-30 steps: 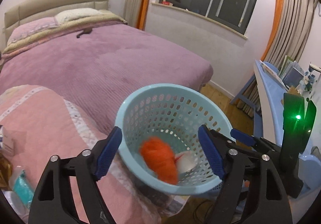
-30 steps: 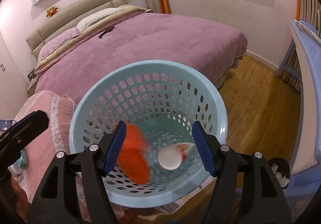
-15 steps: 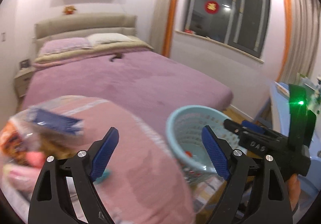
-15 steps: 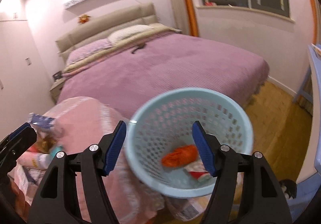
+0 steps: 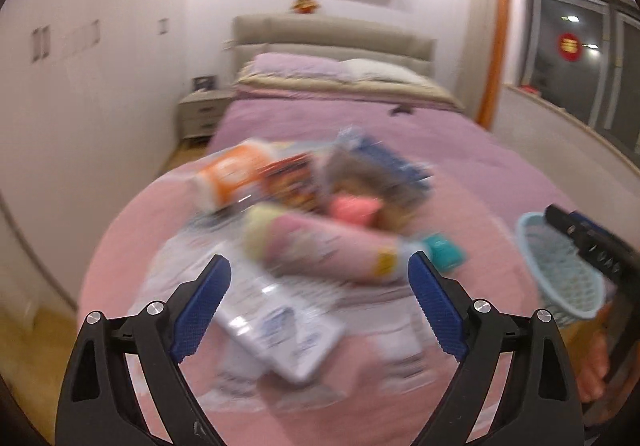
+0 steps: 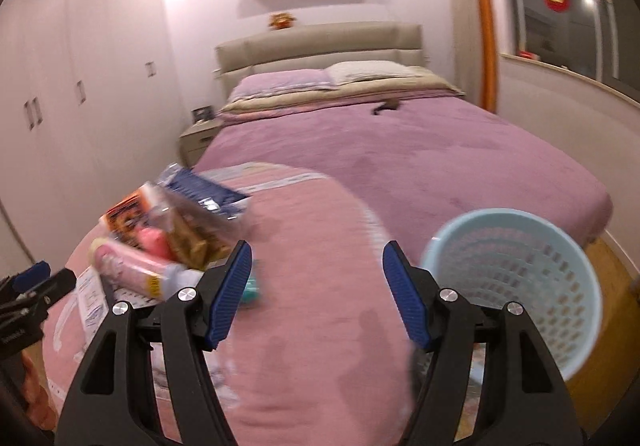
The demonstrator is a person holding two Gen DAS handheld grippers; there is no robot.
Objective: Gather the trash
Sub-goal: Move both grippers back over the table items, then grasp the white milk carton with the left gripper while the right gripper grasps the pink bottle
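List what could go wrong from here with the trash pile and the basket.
1. The pile is overlapping wrappers, a tube and flat packets; the open left gripper may pinch several at once or slip on film.
2. The basket stands off the pink cover's right edge, so carried pieces may drop short.
3. The views are motion-blurred, so aim may be off.

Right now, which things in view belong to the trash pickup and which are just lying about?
Job:
- pile of wrappers and packets on the pink cover
- pink tube
- light blue basket
- left claw and right claw, both open

Lying about:
- purple bed
- pillows
- nightstand
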